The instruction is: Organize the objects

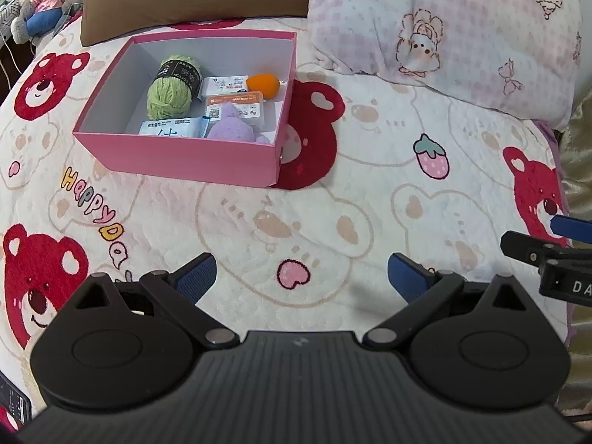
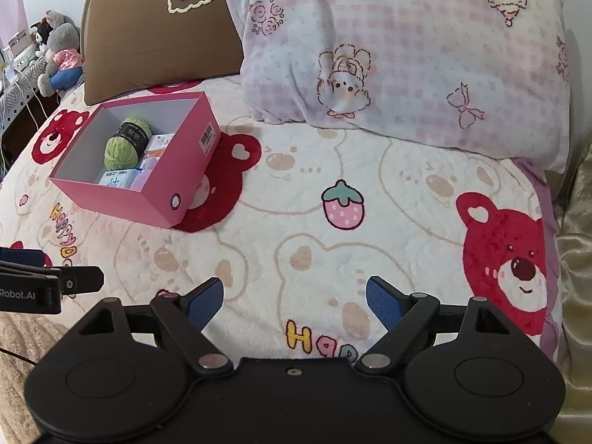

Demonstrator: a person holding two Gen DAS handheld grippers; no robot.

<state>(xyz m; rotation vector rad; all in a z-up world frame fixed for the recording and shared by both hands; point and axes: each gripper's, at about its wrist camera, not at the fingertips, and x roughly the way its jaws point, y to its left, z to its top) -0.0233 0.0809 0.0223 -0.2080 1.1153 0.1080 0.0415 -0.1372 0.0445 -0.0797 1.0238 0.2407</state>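
Both blue-padded tools hover empty over the bed blanket (image 1: 370, 192): left hand-held gripper (image 1: 301, 277) and right hand-held gripper (image 2: 294, 301) spread wide, holding nothing. Beyond them the pink box (image 1: 177, 155) holds green yarn (image 1: 168, 92), an orange toy (image 1: 261, 83), a purple toy (image 1: 233, 124) and packets (image 1: 236, 105), probably gathered for tidiness. Beside the box, the blanket reads "HAPPY"

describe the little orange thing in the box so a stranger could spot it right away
On the bear-print blanket sits an open pink box, left of the pink checked pillow. The orange felt piece lies inside at the far right corner, behind the flat packets. It is the only orange item there, small and rounded, unlike the green yarn ball and purple plush.
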